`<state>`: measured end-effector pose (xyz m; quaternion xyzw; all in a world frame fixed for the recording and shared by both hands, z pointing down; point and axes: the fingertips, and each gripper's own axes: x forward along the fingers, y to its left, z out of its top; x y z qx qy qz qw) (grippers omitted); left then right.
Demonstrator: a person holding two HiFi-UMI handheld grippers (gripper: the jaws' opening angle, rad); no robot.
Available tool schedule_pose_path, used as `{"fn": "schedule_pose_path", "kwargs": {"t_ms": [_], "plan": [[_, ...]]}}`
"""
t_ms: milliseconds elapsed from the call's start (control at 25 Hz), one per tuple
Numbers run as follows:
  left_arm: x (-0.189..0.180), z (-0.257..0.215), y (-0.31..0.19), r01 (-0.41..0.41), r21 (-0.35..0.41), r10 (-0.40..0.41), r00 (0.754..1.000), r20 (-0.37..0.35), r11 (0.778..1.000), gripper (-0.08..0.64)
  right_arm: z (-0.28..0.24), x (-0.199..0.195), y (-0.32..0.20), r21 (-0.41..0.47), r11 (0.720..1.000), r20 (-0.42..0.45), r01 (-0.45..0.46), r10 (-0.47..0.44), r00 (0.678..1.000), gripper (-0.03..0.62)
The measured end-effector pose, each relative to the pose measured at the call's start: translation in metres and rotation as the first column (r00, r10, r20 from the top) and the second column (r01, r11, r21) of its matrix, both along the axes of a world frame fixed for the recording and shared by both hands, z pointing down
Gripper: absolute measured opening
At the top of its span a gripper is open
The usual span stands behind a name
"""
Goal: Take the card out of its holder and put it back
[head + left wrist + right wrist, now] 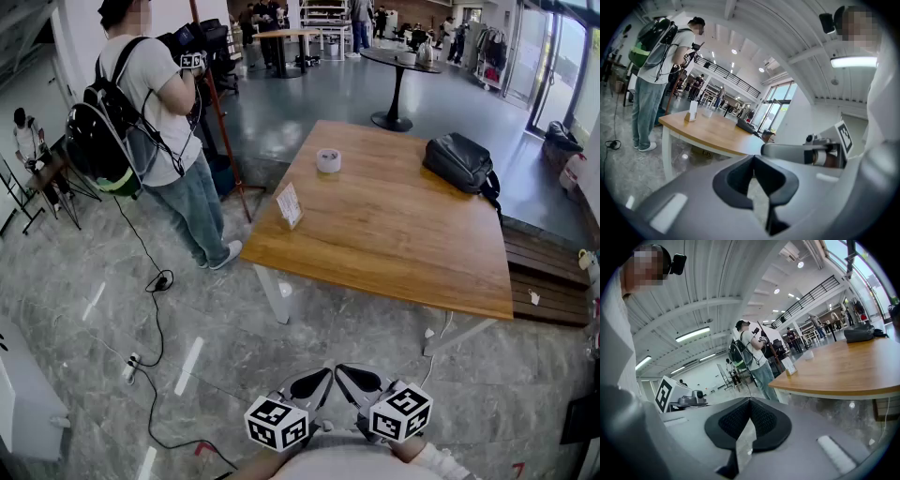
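Note:
A white card in its small stand (289, 205) is upright near the left edge of the wooden table (394, 234). It is far from both grippers. My left gripper (319, 378) and right gripper (349, 373) are held low and close to the body, over the floor in front of the table. Their tips are side by side. Both are shut with nothing between the jaws. In the left gripper view the shut jaws (753, 157) point toward the table, with the card (692, 111) small in the distance. The right gripper view shows its shut jaws (750, 400) and the card (789, 365).
A roll of tape (328, 160) and a black bag (459, 161) lie on the table's far half. A person with a backpack (141, 103) stands left of the table beside a tripod. Cables (155, 281) trail over the marble floor. A low wooden bench (539, 272) lies to the right.

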<state>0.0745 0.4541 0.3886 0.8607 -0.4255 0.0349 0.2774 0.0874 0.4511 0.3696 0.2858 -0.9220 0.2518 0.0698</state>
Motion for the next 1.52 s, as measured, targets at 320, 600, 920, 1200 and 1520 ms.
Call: {"fn": "schedule_pose_path", "kwargs": {"t_ms": [320, 600, 920, 1200, 1520], "plan": [[0.000, 0.003, -0.030, -0.004, 0.012, 0.004, 1.000, 0.026, 1.000, 0.008, 0.007, 0.002, -0.030, -0.016, 1.000, 0.016, -0.013, 0.013, 1.000, -0.005], [-0.020, 0.007, -0.085, -0.014, 0.020, 0.014, 0.999, 0.041, 1.000, 0.008, 0.012, -0.018, -0.086, -0.017, 1.000, 0.000, -0.025, 0.025, 1.000, -0.006], [-0.072, -0.010, -0.187, 0.029, 0.026, -0.029, 0.999, 0.024, 0.999, 0.008, -0.001, -0.045, -0.188, 0.005, 0.995, -0.024, -0.104, 0.104, 0.994, -0.006], [-0.113, -0.013, -0.269, -0.002, 0.023, 0.001, 0.999, 0.040, 1.000, 0.008, -0.005, -0.080, -0.270, 0.004, 0.987, -0.011, -0.163, 0.163, 0.986, -0.006], [-0.129, -0.006, -0.326, -0.023, 0.002, 0.023, 1.000, 0.011, 1.000, 0.008, 0.001, -0.094, -0.319, -0.011, 0.981, -0.013, -0.195, 0.195, 0.981, -0.006]]}}
